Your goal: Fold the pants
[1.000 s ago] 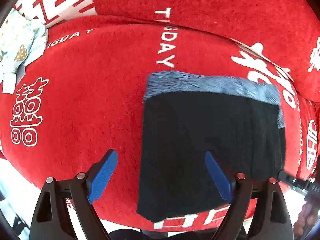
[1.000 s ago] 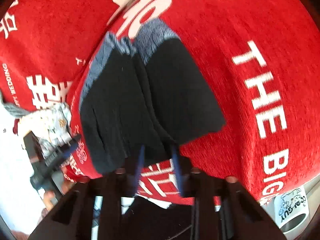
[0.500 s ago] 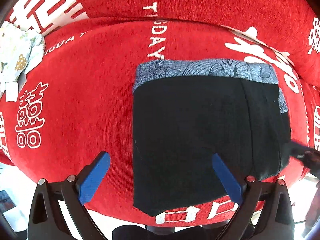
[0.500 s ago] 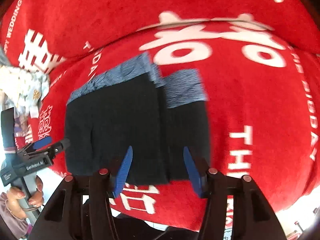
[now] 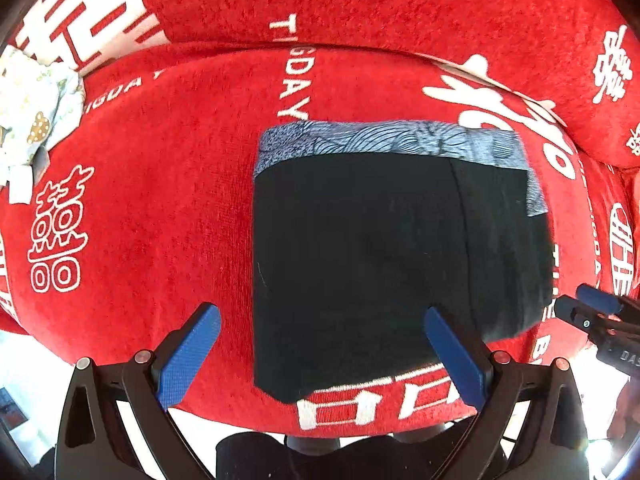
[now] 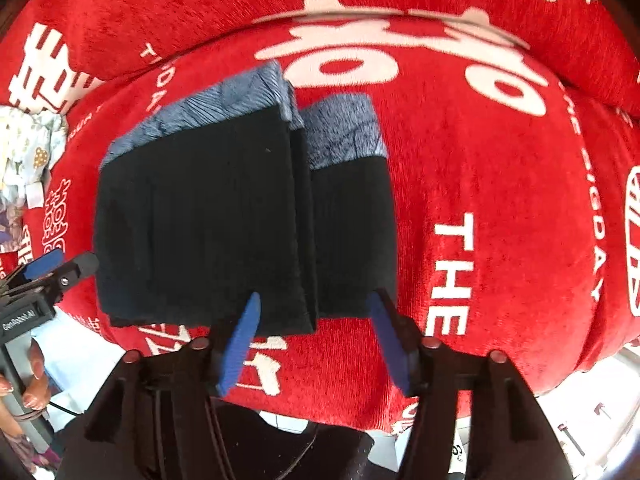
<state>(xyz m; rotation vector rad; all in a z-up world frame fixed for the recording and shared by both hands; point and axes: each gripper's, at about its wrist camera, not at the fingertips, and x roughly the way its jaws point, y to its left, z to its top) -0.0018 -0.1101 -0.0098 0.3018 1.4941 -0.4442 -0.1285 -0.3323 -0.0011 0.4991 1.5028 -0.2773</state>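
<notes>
Red sofa seat cushion (image 5: 160, 208) covered in plush fabric, white Chinese characters and "THE BIG DAY" lettering printed across. Red back cushion (image 5: 360, 4) behind, same print. Pale patterned cloth bundle (image 5: 32, 120) with white tag lying at seat's far left edge (image 6: 28, 152).

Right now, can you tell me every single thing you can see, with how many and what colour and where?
Folded pants: one, black with a blue-grey patterned waistband, lying flat on the red cover, waistband at the far end.
Red cover: one, red with white letters and characters, spread over the seat and the backrest behind it.
Small cloth: one bundle, white with a pale print, on the cover's far left edge.
Left gripper: one, black with blue pads, jaws wide apart over the near edge of the pants, holding nothing.
Right gripper: one, black with blue pads, jaws apart at the pants' near edge, holding nothing.
</notes>
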